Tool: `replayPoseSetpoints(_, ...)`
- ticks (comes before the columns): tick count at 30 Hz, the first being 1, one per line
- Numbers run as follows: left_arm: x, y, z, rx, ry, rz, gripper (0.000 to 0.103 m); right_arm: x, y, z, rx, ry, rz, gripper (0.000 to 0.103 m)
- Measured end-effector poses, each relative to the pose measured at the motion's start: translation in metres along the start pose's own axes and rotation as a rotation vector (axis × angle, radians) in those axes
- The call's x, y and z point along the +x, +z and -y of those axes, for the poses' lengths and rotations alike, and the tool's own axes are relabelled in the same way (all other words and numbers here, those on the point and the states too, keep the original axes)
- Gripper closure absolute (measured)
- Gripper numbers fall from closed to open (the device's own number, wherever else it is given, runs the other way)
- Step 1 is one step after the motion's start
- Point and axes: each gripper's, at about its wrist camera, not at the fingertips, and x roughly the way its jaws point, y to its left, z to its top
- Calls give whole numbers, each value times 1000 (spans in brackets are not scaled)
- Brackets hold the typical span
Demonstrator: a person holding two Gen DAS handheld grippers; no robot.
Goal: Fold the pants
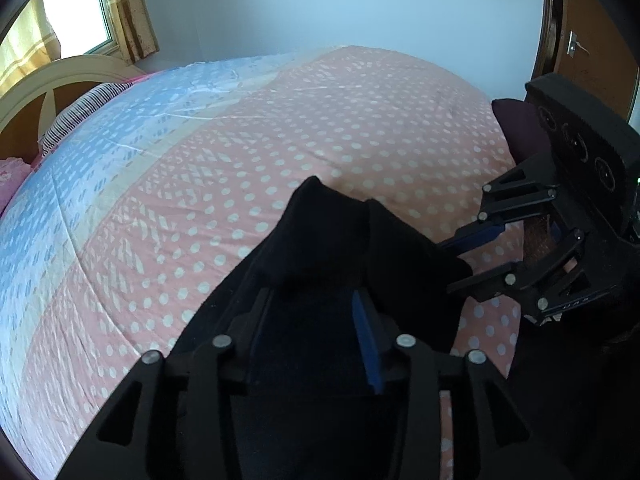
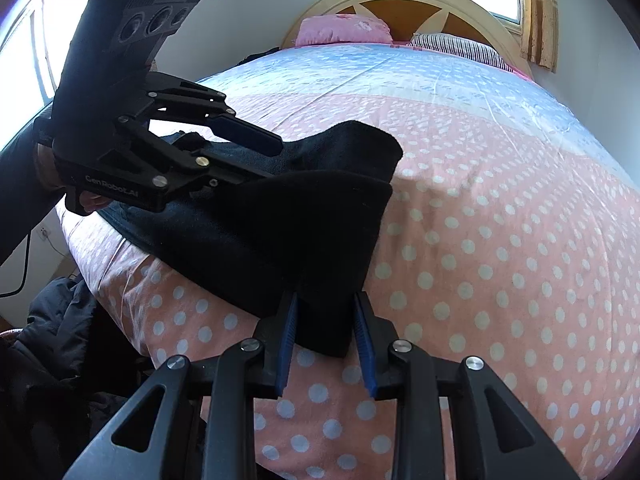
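Note:
The black pants (image 1: 320,240) lie bunched near the bed's edge, lifted off the pink polka-dot bedspread (image 1: 320,128). My left gripper (image 1: 308,300) is shut on a fold of the pants, which drape over its fingers. In the right wrist view, my right gripper (image 2: 326,304) is shut on another edge of the black pants (image 2: 280,216). The left gripper (image 2: 264,156) shows there at the left, its fingers clamped on the cloth. The right gripper (image 1: 452,264) shows at the right of the left wrist view, gripping the pants' edge.
The bedspread (image 2: 500,220) turns blue toward the headboard (image 2: 400,4). A pink pillow (image 2: 344,30) and a striped pillow (image 2: 456,46) lie at the head. Dark clothes (image 2: 52,320) sit on the floor at the left. A wooden door (image 1: 592,44) stands at the right.

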Motion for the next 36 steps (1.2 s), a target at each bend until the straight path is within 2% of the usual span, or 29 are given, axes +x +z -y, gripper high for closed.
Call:
replayPoseSetpoints(5, -2, 0, -2, -10, -34, 12, 60, 0, -2, 1, 4, 4, 2, 73)
replayPoseSetpoints(10, -4, -3, 5, 31, -44, 23, 60, -1, -4, 1, 8, 7, 5, 73)
replayPoseSetpoints(14, 8, -2, 8, 59, -52, -37, 62, -1, -5, 2, 7, 5, 6, 73)
replayPoseSetpoints(17, 15, -1, 14, 91, -50, -69, 70, -1, -5, 2, 8, 6, 6, 73)
replayPoseSetpoints(20, 19, 2, 16, 100, -49, -91, 71, 0, -5, 2, 9, 4, 6, 73)
replayPoseSetpoints(22, 21, 3, 13, 85, -54, -101, 75, 1, -5, 2, 9, 4, 7, 73)
replayPoseSetpoints(23, 21, 3, 12, 79, -54, -101, 87, 1, -5, 2, 9, 4, 7, 73)
replayPoseSetpoints(24, 19, 3, 12, 77, -53, -94, 94, 1, -5, 2, 9, 5, 7, 73)
replayPoseSetpoints(27, 5, 2, 10, 64, -15, -28, 96, 1, -4, 2, 8, 5, 6, 73)
replayPoseSetpoints(28, -3, 3, 5, 35, 7, 6, 96, 1, -4, 2, 9, 4, 6, 73)
replayPoseSetpoints(30, -20, 5, -15, -66, -25, 64, 97, 1, -4, 3, 11, 2, 5, 73)
replayPoseSetpoints(31, -26, 5, -23, -92, -24, 86, 103, 1, -4, 2, 10, 0, 4, 73)
replayPoseSetpoints(33, -30, 1, -38, -141, 25, 93, 103, 1, -4, 2, 7, -3, 4, 73)
replayPoseSetpoints(34, -27, -1, -45, -171, 27, 79, 103, 1, -4, 1, 8, -4, 5, 73)
replayPoseSetpoints(36, -19, -6, -46, -163, 32, 52, 103, 2, -5, 0, 10, -3, 8, 73)
